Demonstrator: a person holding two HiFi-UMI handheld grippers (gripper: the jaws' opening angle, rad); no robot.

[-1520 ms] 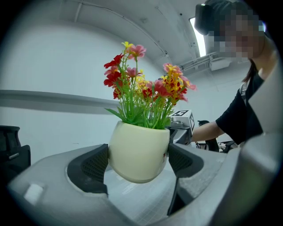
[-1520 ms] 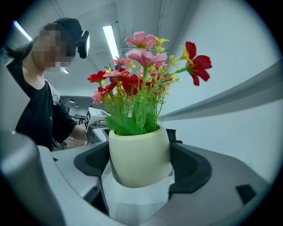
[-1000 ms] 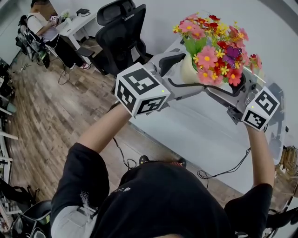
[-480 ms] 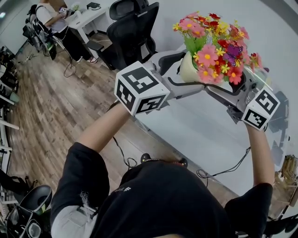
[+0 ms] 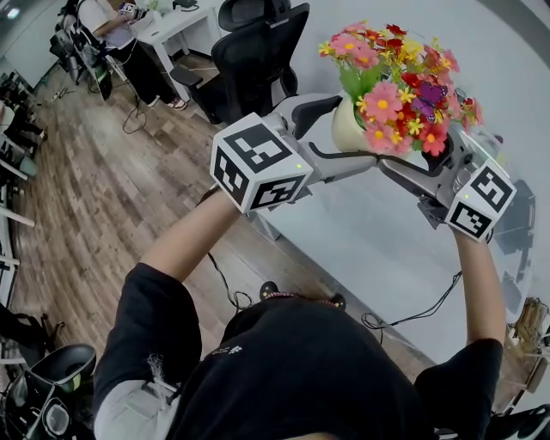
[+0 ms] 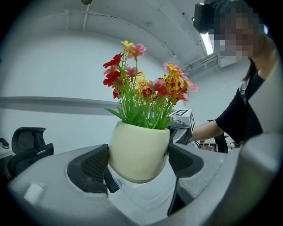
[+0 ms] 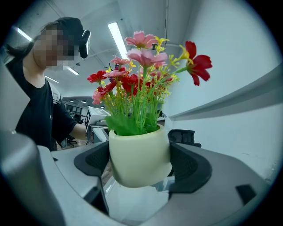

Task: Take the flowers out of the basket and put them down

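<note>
A cream pot (image 5: 346,131) of red, pink and yellow flowers (image 5: 395,77) hangs in the air above a white table (image 5: 369,241). My left gripper (image 5: 340,136) is shut on the pot from the left. My right gripper (image 5: 411,165) clamps it from the right, partly hidden under the blooms. In the left gripper view the pot (image 6: 138,152) sits tilted between the dark pads of the left gripper (image 6: 138,162), flowers (image 6: 146,95) above. In the right gripper view the pot (image 7: 139,154) is squeezed by the right gripper (image 7: 139,162). No basket is in view.
A black office chair (image 5: 251,56) stands behind the table's left end. At the far upper left a person (image 5: 116,26) sits at a desk. A black cable (image 5: 225,288) trails over the wooden floor (image 5: 94,198) near my feet.
Both grippers keep the same hold on the pot. Only the room behind has slid a little to the right in the head view.
</note>
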